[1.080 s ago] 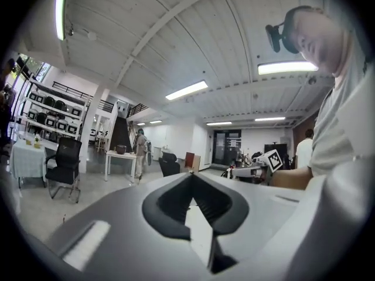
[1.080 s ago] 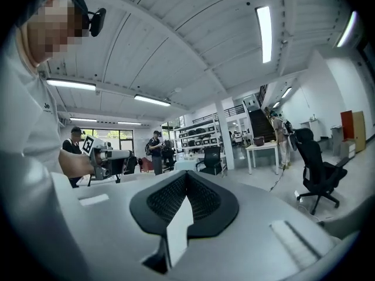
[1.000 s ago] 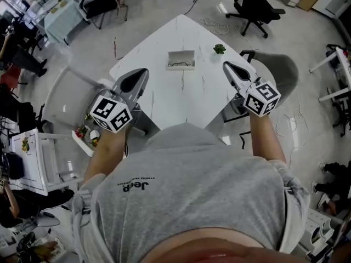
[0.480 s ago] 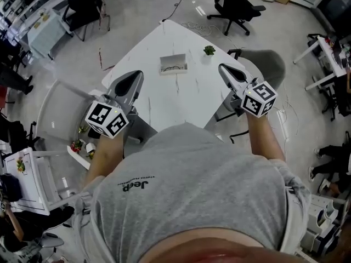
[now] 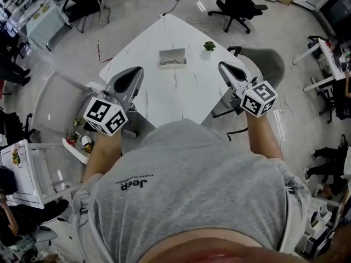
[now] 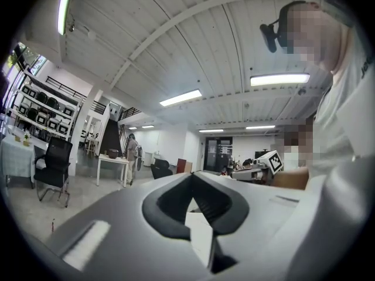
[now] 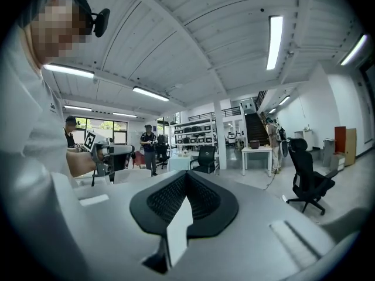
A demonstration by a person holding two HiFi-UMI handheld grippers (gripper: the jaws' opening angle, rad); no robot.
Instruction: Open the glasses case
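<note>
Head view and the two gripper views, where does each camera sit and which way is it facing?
Head view: on the person's head, steeply down at the table and glasses case; shows torso, forearms, left gripper, right gripper.
Left gripper view: on that gripper, level across the room; own shut jaws.
Right gripper view: likewise level; own shut jaws.
Shared: each gripper view catches the other gripper and the torso.

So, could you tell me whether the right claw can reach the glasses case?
Probably yes: only bare table lies between the right claw and the glasses case; the small plant sits clear of that path.
</note>
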